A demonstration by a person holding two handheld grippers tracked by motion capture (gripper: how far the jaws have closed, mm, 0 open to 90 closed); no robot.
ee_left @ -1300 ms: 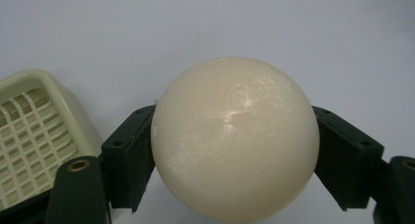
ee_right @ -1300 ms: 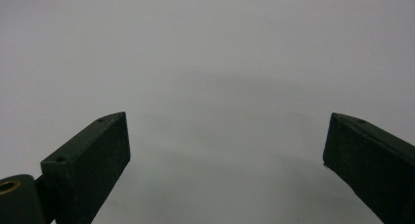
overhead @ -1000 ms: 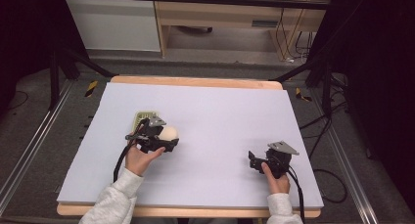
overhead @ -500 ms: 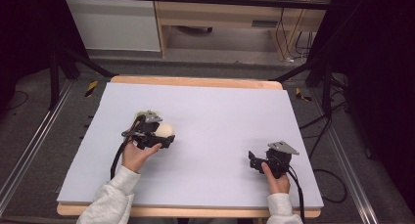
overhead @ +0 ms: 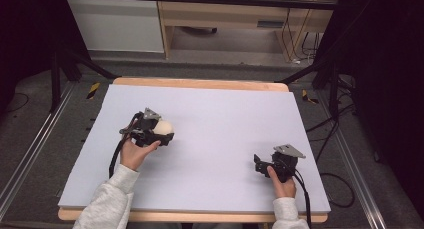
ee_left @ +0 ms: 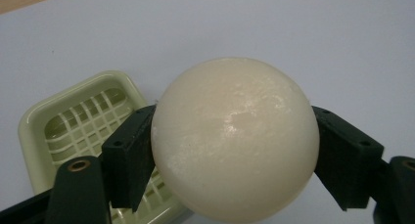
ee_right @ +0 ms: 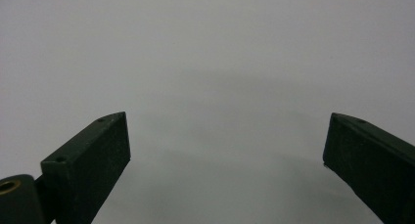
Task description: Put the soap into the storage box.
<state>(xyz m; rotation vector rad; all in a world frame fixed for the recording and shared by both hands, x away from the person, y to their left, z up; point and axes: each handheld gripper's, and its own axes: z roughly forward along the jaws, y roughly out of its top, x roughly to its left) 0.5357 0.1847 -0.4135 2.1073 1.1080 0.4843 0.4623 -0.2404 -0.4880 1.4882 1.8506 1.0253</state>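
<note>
**Soap ball sits right over its dish**

The left gripper (ee_left: 235, 150) is pinching a cream soap ball (ee_left: 235, 141), pads on either side of its middle; the pale green slotted dish (ee_left: 83, 131) lies just beyond and to the left in the left gripper view, partly under the ball, so I'd guess the next move is a short hop that way; ball's round, waxy, slightly glossy, no long axis to speak of; right gripper (overhead: 265, 165) rests well apart on the table (overhead: 225, 114), spread wide with nothing in it.
</note>
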